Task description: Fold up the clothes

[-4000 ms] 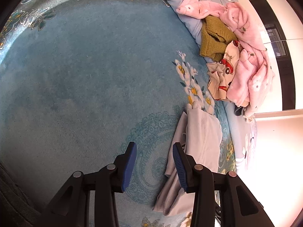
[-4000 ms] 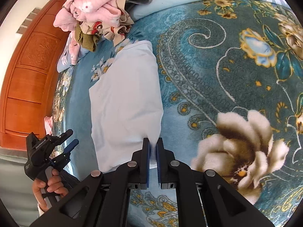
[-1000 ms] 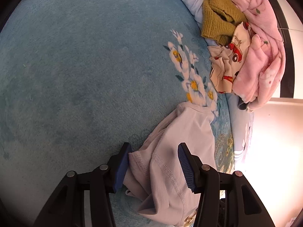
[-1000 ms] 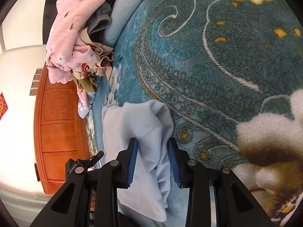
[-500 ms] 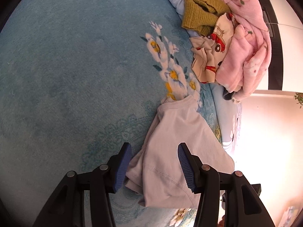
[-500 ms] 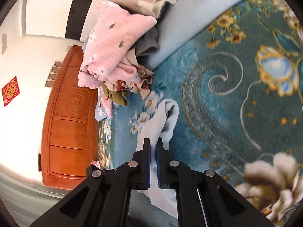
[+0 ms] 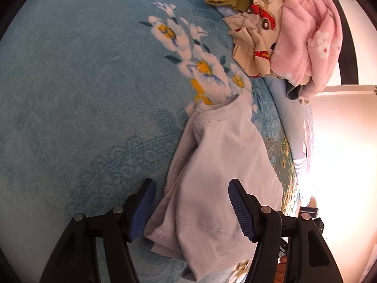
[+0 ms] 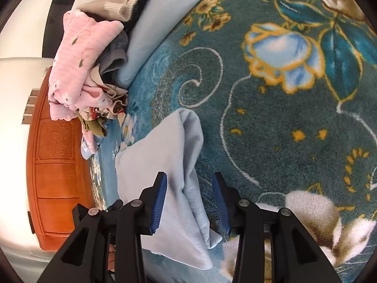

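A pale blue-grey shirt (image 7: 219, 172) lies folded into a narrow strip on the teal floral blanket (image 7: 82, 82). Its collar end points away from me and its hemmed end lies between my left gripper's fingers. My left gripper (image 7: 192, 210) is open, with its jaws wide on either side of the hem, and grips nothing. In the right wrist view the same shirt (image 8: 169, 172) lies bunched in folds. My right gripper (image 8: 189, 202) is open, its jaws straddling a raised fold of the shirt.
A pile of unfolded clothes (image 7: 292, 28), pink, olive and car-printed, sits at the far end of the bed; it also shows in the right wrist view (image 8: 84, 70). A wooden headboard (image 8: 56, 165) stands at the left. A light blue sheet (image 8: 165, 23) borders the blanket.
My right gripper was shut on the shirt half a second ago and is now open, with the cloth dropped onto the blanket. The left gripper stays open over the hem.
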A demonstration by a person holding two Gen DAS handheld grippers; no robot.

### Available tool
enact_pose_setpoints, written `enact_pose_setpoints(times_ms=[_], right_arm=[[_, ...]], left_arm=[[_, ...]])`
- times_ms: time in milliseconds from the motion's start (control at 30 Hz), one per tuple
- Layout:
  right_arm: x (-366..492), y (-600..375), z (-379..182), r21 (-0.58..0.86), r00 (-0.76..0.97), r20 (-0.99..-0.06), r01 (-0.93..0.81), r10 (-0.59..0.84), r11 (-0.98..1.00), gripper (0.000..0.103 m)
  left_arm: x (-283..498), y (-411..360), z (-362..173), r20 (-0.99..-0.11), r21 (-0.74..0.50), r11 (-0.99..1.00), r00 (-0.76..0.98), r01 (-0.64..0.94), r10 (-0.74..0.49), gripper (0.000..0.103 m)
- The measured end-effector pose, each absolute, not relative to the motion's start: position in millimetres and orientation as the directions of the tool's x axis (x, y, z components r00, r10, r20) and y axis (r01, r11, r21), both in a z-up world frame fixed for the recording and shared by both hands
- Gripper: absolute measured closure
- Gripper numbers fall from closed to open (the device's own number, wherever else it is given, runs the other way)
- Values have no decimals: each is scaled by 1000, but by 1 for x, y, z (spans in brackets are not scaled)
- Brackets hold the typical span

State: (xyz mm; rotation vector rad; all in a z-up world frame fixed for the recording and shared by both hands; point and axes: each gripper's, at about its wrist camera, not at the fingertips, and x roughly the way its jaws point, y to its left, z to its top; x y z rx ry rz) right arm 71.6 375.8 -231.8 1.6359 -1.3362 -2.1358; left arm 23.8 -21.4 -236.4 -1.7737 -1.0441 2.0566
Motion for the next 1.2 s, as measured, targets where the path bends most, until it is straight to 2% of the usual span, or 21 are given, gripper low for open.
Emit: enact_pose_setpoints(times_ms=[167, 200, 233, 300, 333, 400, 467, 533, 867, 967, 1100, 1200], right_arm=[[70, 363, -247, 734, -403, -679, -391, -614, -555, 61], [69, 361, -248, 744, -408, -668, -387, -622, -546, 61], [67, 357, -249, 749, -403, -662, -381, -631, -542, 61], [64, 349, -249, 753, -391, -657, -368, -644, -545, 64], [63, 346, -249, 751, -383, -660, -362, -646, -553, 71], [61, 342, -249, 743, -372, -669, -358, -643, -566, 76], [61, 340, -248, 737, -367, -676, -355, -639, -576, 87], [61, 340, -242, 737, -369, -676, -337, -638, -586, 90], [53, 306, -165, 646, -387, -718, -63, -578, -761, 92], [48, 295, -146, 631, -400, -717, -24, -571, -776, 92], [39, 270, -118, 609, -411, -712, 42, -569, -792, 92], [28, 235, -99, 583, -388, -720, 113, -576, -804, 92]], left_arm=[[23, -11, -234, -754, -655, -718, -260, 234, 603, 35], [23, -11, -235, -751, -659, -713, -267, 239, 604, 39], [25, -11, -236, -748, -663, -707, -274, 248, 605, 44], [28, -10, -239, -744, -667, -697, -281, 264, 606, 74], [31, -10, -242, -744, -668, -694, -283, 270, 606, 79], [39, -10, -241, -736, -675, -688, -308, 267, 603, 84], [45, -10, -235, -728, -682, -686, -330, 254, 601, 86], [50, -11, -228, -721, -686, -688, -345, 236, 601, 87], [70, -17, -192, -695, -692, -705, -406, 155, 594, 87], [77, -33, -179, -645, -736, -657, -463, 161, 608, 90], [85, -59, -159, -540, -819, -548, -553, 170, 635, 90], [87, -81, -141, -498, -834, -534, -610, 140, 617, 90]])
